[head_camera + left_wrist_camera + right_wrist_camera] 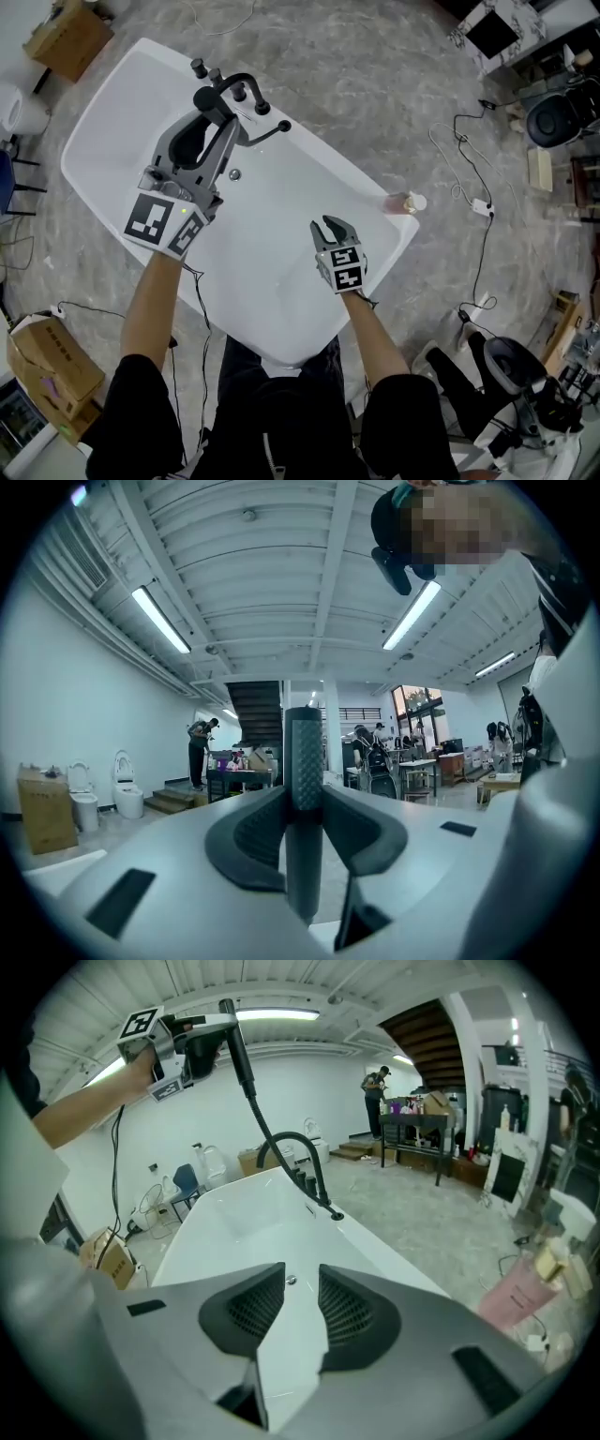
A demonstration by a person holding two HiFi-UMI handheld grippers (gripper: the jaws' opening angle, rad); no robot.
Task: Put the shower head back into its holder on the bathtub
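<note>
Left gripper (305, 834): clamped on the shower head (303, 747), handle upright between the pads.
Right gripper (302, 1302): jaws part-open, nothing between them, over the tub (103, 112).
Shower head: aloft, hose (267, 1133) running down to the faucet (234, 89).
Key relation: holder, likely at that faucet, lies below the head; left hand's far nearer.

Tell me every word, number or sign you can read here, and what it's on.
No words or numbers can be read.
Box: dark print, too small and blurred to read.
Square markers: black-and-white patterns only, no letters.
</note>
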